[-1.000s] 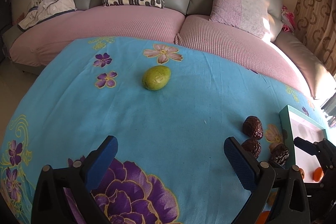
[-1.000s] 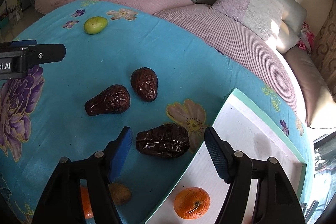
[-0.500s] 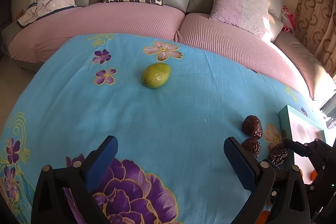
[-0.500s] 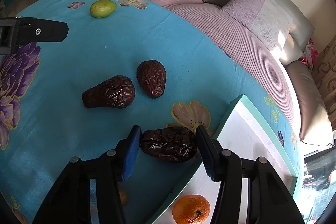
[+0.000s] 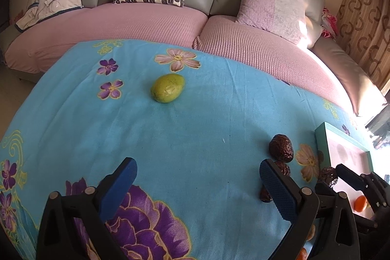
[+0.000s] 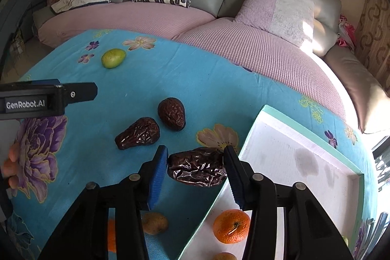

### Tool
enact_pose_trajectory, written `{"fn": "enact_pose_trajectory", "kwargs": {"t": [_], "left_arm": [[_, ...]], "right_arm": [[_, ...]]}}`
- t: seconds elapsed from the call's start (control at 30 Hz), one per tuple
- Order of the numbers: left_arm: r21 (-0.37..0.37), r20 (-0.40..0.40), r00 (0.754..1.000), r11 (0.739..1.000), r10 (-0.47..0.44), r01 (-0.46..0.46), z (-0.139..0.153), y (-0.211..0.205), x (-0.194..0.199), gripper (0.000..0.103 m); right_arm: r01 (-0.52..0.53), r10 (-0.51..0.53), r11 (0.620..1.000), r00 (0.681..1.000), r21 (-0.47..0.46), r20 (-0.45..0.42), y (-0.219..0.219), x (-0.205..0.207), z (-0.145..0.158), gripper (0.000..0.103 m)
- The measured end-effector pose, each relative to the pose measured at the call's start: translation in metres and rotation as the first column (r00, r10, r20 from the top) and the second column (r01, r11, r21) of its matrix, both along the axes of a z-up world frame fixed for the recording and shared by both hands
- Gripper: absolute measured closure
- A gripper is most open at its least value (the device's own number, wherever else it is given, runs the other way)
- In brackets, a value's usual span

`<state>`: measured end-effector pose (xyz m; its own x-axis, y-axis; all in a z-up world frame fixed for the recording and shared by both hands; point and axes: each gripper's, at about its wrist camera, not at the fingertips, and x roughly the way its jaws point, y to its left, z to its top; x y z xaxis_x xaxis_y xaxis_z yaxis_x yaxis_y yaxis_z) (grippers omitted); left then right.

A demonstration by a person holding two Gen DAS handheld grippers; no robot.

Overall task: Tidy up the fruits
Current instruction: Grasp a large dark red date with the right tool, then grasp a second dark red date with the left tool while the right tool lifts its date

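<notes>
My right gripper (image 6: 197, 163) is shut on a dark wrinkled date (image 6: 195, 174), one blue pad against each end of it, right at the near left edge of the white tray (image 6: 304, 145) with a teal rim. An orange (image 6: 231, 226) lies in the tray. Two more dates (image 6: 171, 113) (image 6: 139, 133) rest on the blue flowered cloth ahead of it. A green fruit (image 5: 167, 88) sits far out on the cloth. My left gripper (image 5: 197, 184) hangs open over the cloth, holding nothing, well short of the green fruit.
A small brown fruit (image 6: 154, 223) and another orange (image 6: 111, 235) lie on the cloth under the right gripper. A pink and grey sofa (image 5: 151, 23) with cushions curves behind the table. A person's fingers (image 6: 11, 167) show at the left edge.
The right gripper's fingers have closed from wide apart onto the date beside the tray. The left gripper has stayed open and barely shifted.
</notes>
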<state>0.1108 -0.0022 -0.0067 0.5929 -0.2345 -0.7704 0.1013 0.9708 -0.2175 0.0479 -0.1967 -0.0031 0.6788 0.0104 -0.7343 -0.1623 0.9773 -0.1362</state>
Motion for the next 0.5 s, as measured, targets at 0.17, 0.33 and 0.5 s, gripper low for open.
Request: {"fn": "enact_pose_trajectory", "kwargs": {"t": [0.17,0.33,0.5], "left_arm": [[-0.003,-0.017,0.998,0.998,-0.061,0.06,-0.004,-0.021,-0.001,0.007],[-0.005,-0.014,0.991,0.991,-0.134,0.134,-0.005,-0.05,-0.006,0.01],[-0.001,-0.031,0.984,0.984,-0.177,0.177,-0.011,-0.075,-0.008,0.024]], "right_arm": [[0.086,-0.089,0.995,0.994,0.053,0.06,-0.016,-0.02,0.02,0.054],[0.146,-0.154,0.985,0.984,0.091,0.09,-0.038,-0.03,0.03,0.054],[0.194,-0.204,0.974,0.976,0.119,0.079,-0.058,-0.037,0.028,0.054]]}}
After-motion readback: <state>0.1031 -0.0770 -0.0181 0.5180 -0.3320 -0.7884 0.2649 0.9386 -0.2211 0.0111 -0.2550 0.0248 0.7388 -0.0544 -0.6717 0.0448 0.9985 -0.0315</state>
